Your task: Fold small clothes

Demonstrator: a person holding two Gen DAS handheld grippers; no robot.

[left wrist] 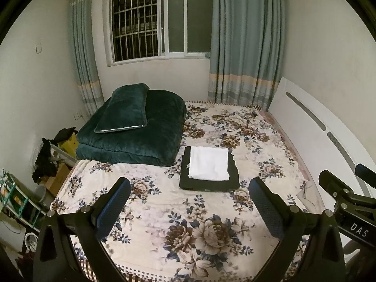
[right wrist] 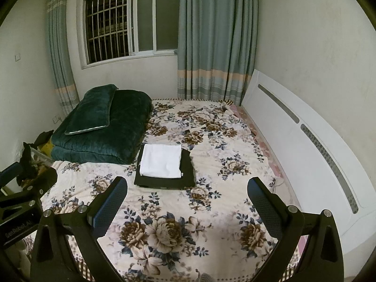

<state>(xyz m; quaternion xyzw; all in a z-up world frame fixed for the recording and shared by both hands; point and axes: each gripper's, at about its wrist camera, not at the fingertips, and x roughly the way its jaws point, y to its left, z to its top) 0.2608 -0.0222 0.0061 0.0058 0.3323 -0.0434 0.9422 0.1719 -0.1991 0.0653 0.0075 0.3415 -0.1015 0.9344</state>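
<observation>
A folded white garment (left wrist: 209,163) lies on top of a folded black garment (left wrist: 206,184) in the middle of the floral bedspread (left wrist: 188,223). The same stack shows in the right wrist view, white garment (right wrist: 162,161) on black garment (right wrist: 185,176). My left gripper (left wrist: 189,185) is open and empty, held above the bed's near part, short of the stack. My right gripper (right wrist: 188,185) is open and empty too, beside the left one. The right gripper's body (left wrist: 347,195) shows at the right edge of the left wrist view.
A folded dark green quilt (left wrist: 141,136) with a green pillow (left wrist: 124,108) on it lies at the bed's far left. A white headboard (right wrist: 305,141) runs along the right. Curtains and a barred window (left wrist: 145,21) are behind. Clutter and shelves (left wrist: 21,199) stand left of the bed.
</observation>
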